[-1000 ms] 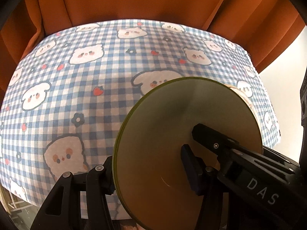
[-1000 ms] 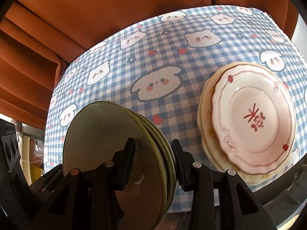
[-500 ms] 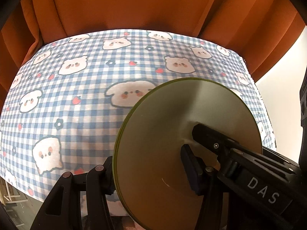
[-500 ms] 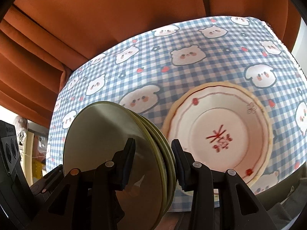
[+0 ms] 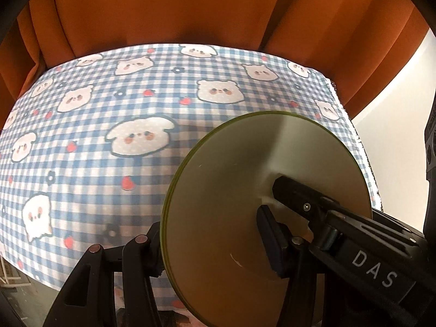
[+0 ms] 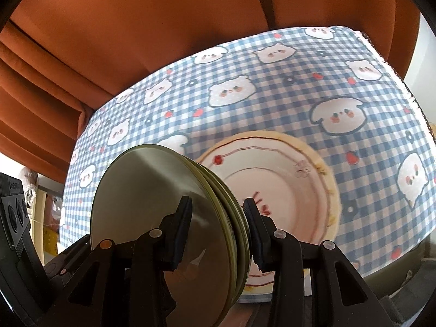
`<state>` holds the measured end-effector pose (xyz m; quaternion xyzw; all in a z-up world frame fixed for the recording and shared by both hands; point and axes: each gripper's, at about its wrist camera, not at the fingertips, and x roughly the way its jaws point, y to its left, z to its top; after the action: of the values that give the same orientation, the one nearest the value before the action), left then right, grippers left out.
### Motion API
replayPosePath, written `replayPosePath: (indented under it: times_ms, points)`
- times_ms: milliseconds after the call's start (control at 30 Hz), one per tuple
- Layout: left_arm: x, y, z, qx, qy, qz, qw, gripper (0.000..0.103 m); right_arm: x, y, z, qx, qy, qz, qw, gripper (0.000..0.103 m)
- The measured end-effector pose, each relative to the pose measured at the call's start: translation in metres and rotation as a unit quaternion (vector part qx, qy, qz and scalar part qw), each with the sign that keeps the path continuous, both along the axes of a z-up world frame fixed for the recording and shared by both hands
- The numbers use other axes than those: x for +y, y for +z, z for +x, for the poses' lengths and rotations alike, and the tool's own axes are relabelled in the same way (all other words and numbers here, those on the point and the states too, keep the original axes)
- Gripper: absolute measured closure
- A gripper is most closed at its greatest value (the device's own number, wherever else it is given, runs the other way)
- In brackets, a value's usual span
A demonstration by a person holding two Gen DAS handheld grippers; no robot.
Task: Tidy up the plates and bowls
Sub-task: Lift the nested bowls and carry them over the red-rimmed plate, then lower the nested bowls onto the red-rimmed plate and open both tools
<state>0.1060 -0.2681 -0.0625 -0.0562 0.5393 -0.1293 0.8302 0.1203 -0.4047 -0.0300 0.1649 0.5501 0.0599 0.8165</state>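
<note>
Both claws clamp three stacked green plates above two white plates.

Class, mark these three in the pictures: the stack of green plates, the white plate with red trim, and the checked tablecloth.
stack of green plates (image 6: 152,207), right wrist view, flat outer face.
white plate with red trim (image 6: 286,190), right wrist view, inner well.
checked tablecloth (image 5: 90,141), left wrist view, bare cloth.

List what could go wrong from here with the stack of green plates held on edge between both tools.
1. The stack of round olive-green plates is several loose plates; the right tool and left tool clamp only its edges, so one could slip out.
2. It hangs above the white scalloped red-trimmed plate on the table; a drop could chip both.
</note>
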Motion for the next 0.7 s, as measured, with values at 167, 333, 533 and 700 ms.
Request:
replayPosePath:
  times_ms: [167, 333, 533, 700]
  points:
    - [-0.017, -0.01, 0.001, 0.009, 0.003, -0.009, 0.9999, 0.047, -0.02, -0.008, 0.001, 0.009, 0.003, -0.009, 1.0, 0.06]
    - [-0.028, -0.018, 0.005, 0.02, 0.006, -0.016, 0.9996, 0.047, -0.03, -0.015, 0.004, 0.018, 0.007, -0.018, 1.0, 0.06]
    - [-0.031, -0.028, 0.014, 0.039, 0.007, -0.017, 0.9991, 0.047, -0.035, -0.025, 0.013, 0.035, 0.01, -0.023, 0.999, 0.06]
    - [-0.029, -0.032, 0.023, 0.048, 0.005, -0.012, 0.9988, 0.047, -0.034, -0.033, 0.022, 0.049, 0.013, -0.021, 0.998, 0.06]
